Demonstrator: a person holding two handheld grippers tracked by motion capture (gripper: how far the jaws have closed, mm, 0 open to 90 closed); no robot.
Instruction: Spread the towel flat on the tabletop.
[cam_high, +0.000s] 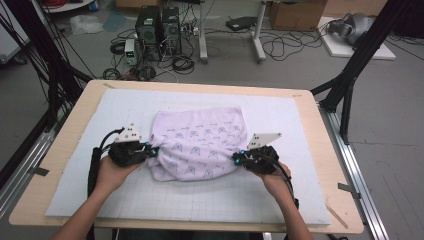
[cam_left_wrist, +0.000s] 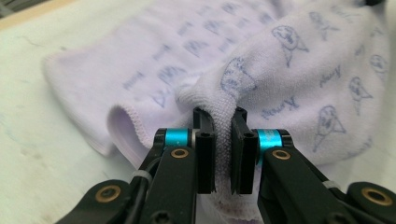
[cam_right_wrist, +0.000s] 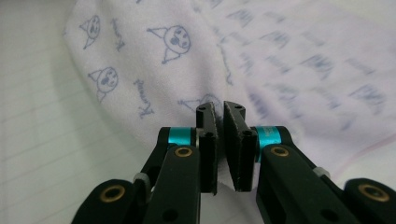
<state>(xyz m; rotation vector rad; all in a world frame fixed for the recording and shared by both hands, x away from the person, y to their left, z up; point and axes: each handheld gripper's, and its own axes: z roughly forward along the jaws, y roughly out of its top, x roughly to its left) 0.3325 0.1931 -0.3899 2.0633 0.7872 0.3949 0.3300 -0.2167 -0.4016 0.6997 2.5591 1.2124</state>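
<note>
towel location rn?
High view: the towel lies bunched mid-table on the white gridded mat, between the two grippers. The left gripper pinches its left edge and the right gripper its right edge.

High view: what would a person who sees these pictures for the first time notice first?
First, the pale lilac printed towel lying rumpled in the middle of the white grid mat. Next, the two hand-held grippers at its near corners: the left gripper and the right gripper each pinch a fold of the cloth. Beyond the table, computer towers stand among tangled cables on the floor.
</note>
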